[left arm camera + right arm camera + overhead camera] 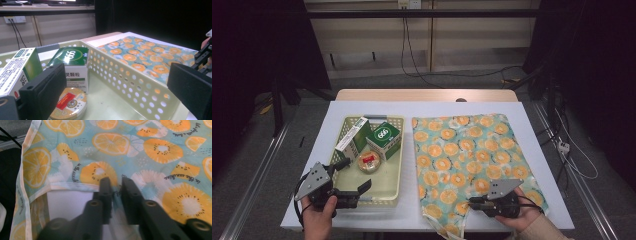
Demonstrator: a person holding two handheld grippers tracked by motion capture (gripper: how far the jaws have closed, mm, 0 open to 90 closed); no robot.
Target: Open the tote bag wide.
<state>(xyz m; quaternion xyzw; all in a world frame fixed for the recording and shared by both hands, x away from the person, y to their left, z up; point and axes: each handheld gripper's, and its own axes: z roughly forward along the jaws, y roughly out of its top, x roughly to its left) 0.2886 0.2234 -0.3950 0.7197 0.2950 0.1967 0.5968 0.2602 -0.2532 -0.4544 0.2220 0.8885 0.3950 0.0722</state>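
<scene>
Right tongs: clenched on near edge of the fruit-print cloth; in the right gripper view the jaws stand close together with a fold of hem pinched between them. Cloth lies spread flat on right half of the counter, its near left corner hanging over the counter's front edge. Left tongs: released, jaws wide apart, nothing between them, positioned over near end of the yellow perforated basket, which sits just left of the cloth. Basket contents: white-green carton, green box, round tin, grouped toward the far-left part.
</scene>
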